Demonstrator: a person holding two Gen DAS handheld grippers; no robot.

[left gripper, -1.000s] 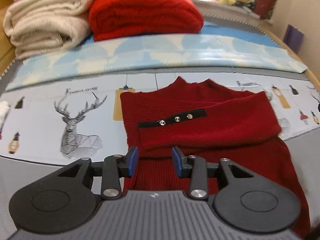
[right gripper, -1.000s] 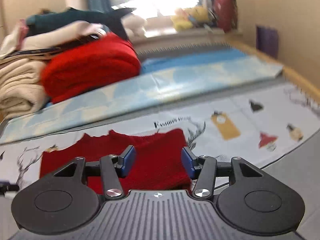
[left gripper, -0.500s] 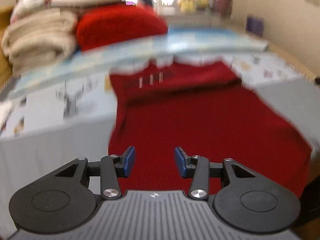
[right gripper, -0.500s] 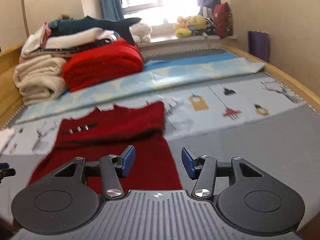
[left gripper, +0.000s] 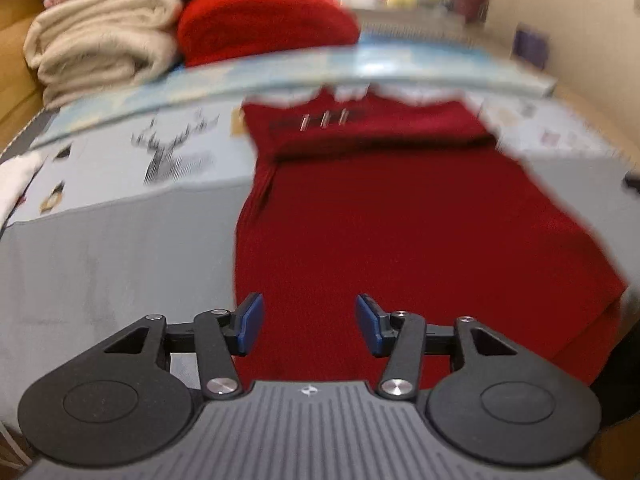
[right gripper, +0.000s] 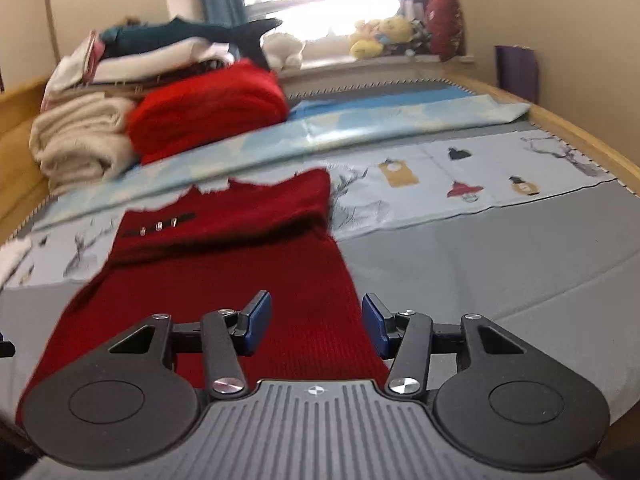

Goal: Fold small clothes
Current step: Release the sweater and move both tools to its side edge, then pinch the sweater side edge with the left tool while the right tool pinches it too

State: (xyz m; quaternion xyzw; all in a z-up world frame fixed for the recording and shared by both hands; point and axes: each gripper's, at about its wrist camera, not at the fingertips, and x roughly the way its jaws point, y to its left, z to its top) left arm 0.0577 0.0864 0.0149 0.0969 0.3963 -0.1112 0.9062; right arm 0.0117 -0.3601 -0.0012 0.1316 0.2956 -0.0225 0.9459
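**Both grippers at the near hem of the red sweater**

Left wrist view: My left gripper (left gripper: 308,328) hangs over the near end of the dark red sweater (left gripper: 400,216), which lies flat on the grey bed cover (left gripper: 112,248). My jaws are opening; red knit shows in the gap, but the blue pads (left gripper: 250,322) press on nothing. A sleeve is folded across the chest, with a black strip of three metal buttons (left gripper: 324,120) on it. Picture is blurred. Behind: a folded bright red blanket (left gripper: 264,20) beside a stack of cream blankets (left gripper: 100,44).

Right wrist view: My right gripper (right gripper: 316,326) sits over the sweater's (right gripper: 224,264) near right edge. Fingers stand apart, gripping nothing. Grey cover (right gripper: 500,264) lies to the right. Soft toys (right gripper: 380,36) sit on the windowsill.
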